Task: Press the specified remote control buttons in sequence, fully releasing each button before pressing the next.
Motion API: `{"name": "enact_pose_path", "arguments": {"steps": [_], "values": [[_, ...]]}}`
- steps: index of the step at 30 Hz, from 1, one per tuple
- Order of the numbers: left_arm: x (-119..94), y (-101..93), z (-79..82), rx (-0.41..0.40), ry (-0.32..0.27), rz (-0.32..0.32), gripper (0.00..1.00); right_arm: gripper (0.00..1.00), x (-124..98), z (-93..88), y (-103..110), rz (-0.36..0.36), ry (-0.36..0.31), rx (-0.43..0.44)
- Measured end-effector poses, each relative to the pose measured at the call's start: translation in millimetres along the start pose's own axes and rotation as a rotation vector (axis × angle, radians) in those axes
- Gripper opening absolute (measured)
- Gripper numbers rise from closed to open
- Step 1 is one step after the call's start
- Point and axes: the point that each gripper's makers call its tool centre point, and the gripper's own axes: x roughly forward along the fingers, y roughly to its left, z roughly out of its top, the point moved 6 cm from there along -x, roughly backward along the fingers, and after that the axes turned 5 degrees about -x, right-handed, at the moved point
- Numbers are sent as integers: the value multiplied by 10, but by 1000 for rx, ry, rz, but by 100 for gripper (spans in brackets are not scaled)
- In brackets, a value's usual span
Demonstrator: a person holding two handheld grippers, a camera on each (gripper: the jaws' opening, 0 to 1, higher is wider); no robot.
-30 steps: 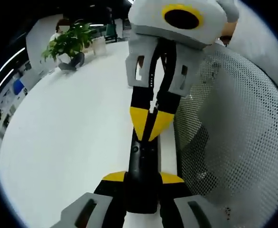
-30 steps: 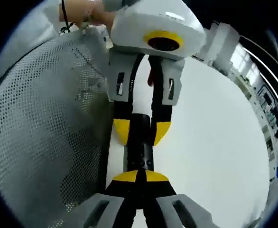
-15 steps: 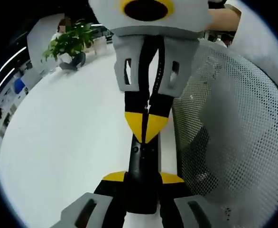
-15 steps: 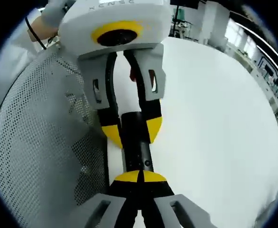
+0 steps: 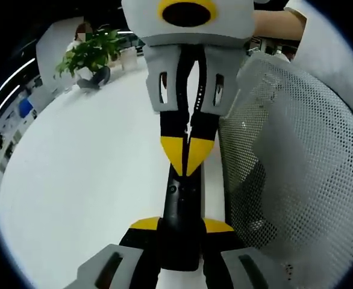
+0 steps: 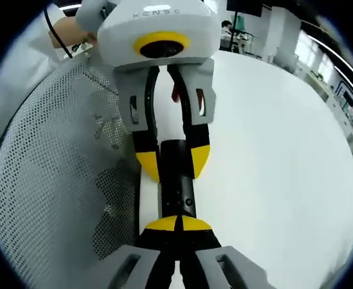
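Left gripper [image 5: 181, 224] clamps a black remote control [image 5: 180, 208] above a white table [image 5: 92, 174]; right gripper [image 6: 176, 223], tips pinched together, meets its top face.

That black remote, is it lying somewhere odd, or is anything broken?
Nothing looks broken. The remote isn't lying on the white table: the left tool grips it, held above the table, while the right tool's shut tip meets its buttons.

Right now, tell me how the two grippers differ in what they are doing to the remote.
The left gripper is shut on the remote, one jaw on each side. The right gripper has its jaws closed together, tips down on the remote's face. Both have yellow tips and meet over the same black remote, beside a white mesh basket.
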Motion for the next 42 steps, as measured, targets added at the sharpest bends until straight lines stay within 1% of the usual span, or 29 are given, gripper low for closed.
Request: {"name": "enact_pose_path", "arguments": {"steps": [4, 7, 9, 10, 12, 14, 17, 20, 25, 27, 30, 32, 36, 37, 39, 41, 42], "values": [[0, -1, -1, 0, -3, 1, 23, 0, -5, -12, 8, -18, -3, 19], [-3, 2, -5, 11, -2, -3, 23, 0, 18, 28, 19, -42, 32, 16], [-5, 5, -6, 16, 0, -7, 23, 0, 23, 27, 12, -51, 36, 14], [-5, 6, -6, 18, 2, -9, 23, 0, 15, 13, 6, -54, 23, 49], [-4, 7, -4, 19, 4, -8, 23, 0, 7, -3, -3, -54, 2, 91], [-4, 8, -4, 21, 3, -9, 23, 0, 4, -10, 1, -53, -1, 81], [-5, 9, -4, 23, 4, -11, 23, 0, -8, -28, 3, -46, -24, 62], [-6, 8, 0, 24, 5, -14, 23, 0, -19, -42, -5, -33, -54, 106], [-5, 7, -4, 20, 3, -12, 23, 0, -58, -100, 7, -38, -49, 119], [-6, 5, -4, 19, 3, -12, 23, 0, -54, -103, 20, -48, -60, 132], [-6, 5, -5, 19, 3, -13, 23, 0, -61, -100, 30, -55, -53, 123], [-7, 6, -8, 19, 1, -15, 23, 0, -71, -114, 38, -58, -28, 125], [-8, 6, -6, 20, 3, -17, 23, 0, -58, -106, 38, -67, -22, 111], [-7, 5, -5, 21, 5, -17, 23, 0, -49, -92, 46, -75, -13, 103], [-7, 6, -3, 24, 9, -19, 23, 0, -40, -83, 54, -98, 8, 42], [-7, 8, -4, 20, 8, -19, 23, 0, -35, -83, 70, -105, 7, 46], [-8, 9, -5, 13, 7, -19, 23, 0, -40, -92, 59, -115, -3, 61]]}}
